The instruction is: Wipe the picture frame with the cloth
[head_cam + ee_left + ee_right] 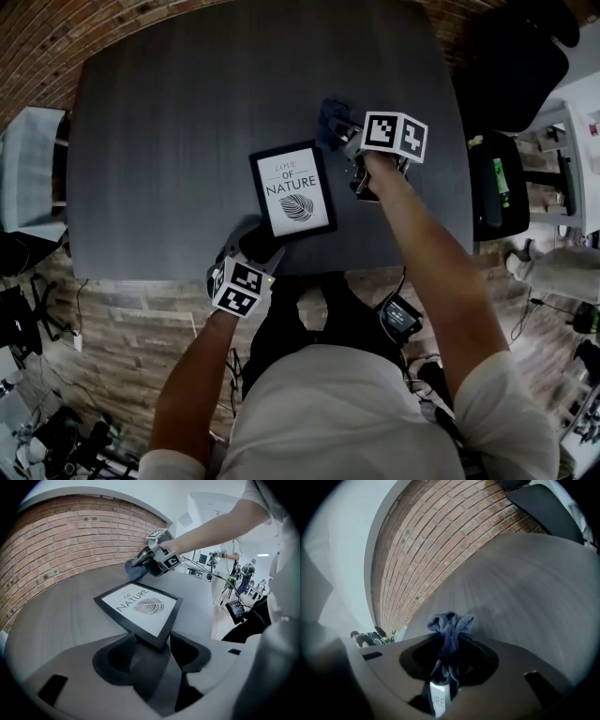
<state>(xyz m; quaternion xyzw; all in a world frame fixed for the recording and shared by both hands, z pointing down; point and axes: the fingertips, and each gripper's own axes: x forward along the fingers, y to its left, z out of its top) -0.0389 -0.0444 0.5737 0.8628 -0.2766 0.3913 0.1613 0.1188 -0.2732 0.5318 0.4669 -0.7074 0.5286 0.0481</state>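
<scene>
A black picture frame [292, 190] with a white leaf print lies on the dark grey table [159, 141]. My left gripper [258, 242] is at the frame's near left corner. In the left gripper view that corner [159, 639] sits between the wide-apart jaws of the left gripper [152, 651], and the pads do not press on it. My right gripper [352, 141] hovers just past the frame's far right corner, shut on a bunched dark blue cloth [330, 117]. In the right gripper view the cloth [449, 630] sticks up from between the jaws of the right gripper [447, 656].
The table's near edge [281, 274] runs just behind my left gripper. A black chair [511, 66] and a dark bag [497, 187] stand off the table's right side. A white stand [33, 169] is at the left. A brick wall [56, 545] rises beyond the table.
</scene>
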